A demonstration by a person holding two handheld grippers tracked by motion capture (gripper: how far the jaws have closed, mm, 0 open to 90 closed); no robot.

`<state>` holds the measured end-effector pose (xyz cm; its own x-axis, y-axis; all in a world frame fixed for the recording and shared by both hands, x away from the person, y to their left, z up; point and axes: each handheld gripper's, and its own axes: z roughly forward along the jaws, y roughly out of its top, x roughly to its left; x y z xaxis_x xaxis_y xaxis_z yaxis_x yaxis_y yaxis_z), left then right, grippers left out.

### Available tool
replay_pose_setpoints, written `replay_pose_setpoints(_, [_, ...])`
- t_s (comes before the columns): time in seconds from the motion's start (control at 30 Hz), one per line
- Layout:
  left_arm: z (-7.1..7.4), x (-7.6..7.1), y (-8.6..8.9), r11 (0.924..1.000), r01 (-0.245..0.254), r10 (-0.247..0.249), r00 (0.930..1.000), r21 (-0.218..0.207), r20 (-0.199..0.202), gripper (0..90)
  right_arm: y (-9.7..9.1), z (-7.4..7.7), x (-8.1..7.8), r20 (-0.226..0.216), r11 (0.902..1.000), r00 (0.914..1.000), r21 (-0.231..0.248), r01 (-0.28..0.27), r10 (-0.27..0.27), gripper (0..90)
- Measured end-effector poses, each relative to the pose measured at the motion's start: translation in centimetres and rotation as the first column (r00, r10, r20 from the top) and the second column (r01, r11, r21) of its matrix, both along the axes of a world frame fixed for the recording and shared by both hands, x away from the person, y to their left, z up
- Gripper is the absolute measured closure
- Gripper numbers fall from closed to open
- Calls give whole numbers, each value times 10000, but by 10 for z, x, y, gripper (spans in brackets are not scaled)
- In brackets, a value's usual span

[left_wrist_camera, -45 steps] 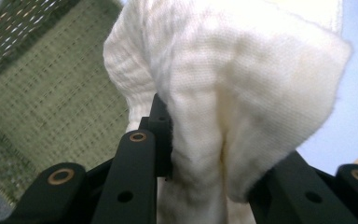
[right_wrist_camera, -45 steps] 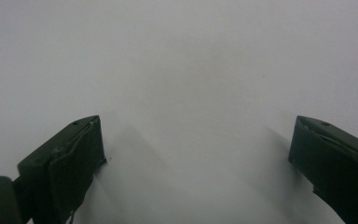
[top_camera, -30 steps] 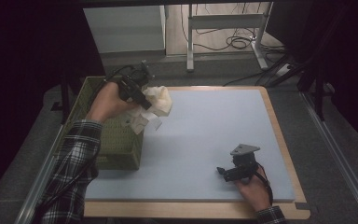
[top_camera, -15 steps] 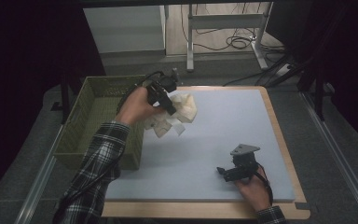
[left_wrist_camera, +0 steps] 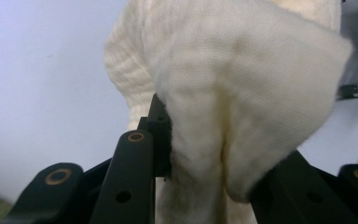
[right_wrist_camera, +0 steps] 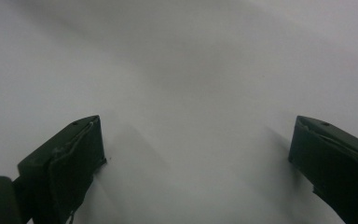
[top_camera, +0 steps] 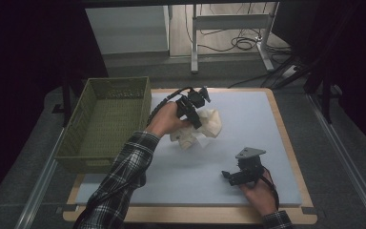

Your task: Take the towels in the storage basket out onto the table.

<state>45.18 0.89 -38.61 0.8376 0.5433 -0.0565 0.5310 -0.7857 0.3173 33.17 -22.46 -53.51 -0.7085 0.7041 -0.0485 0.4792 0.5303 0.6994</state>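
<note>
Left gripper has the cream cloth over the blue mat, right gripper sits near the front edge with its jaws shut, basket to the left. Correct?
One thing is off: the right gripper is open, not shut. The right gripper view shows its jaws standing wide apart with nothing between them. The rest holds: in the high view the left gripper grips the cream cloth over the blue mat, with the green basket at the left.

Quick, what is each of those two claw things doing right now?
Left gripper: closed on the cream cloth, over the blue mat.
Right gripper: open, holding nothing, resting on the mat.
</note>
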Motion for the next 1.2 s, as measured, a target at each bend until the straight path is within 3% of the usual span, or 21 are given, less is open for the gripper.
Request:
replay_pose_setpoints(0.37, [-48, 3, -35, 9988, 460, -460, 9989, 139, -8, 684, 0, 0, 0, 27, 10000, 10000, -11, 5, -5, 33])
replay_pose_setpoints(0.7, [-88, 9, -42, 9992, 398, -397, 9991, 94, -126, 670, 0, 0, 0, -8, 10000, 10000, 8, 10, -10, 33])
replay_pose_setpoints(0.8, [-98, 9, -43, 9992, 387, -387, 9992, 15, -132, 603, 0, 0, 0, -10, 10000, 10000, 9, 16, -16, 33])
replay_pose_setpoints(0.97, [-94, 5, -44, 9980, 588, -585, 9982, -249, 130, 377, 0, 0, 0, -15, 10000, 10000, 12, 20, -20, 33])
replay_pose_setpoints(1.2, [-71, -4, -34, 9968, 595, -572, 9973, -529, 453, 342, 0, 0, 0, -49, 10000, 10000, 64, -6, 6, 36])
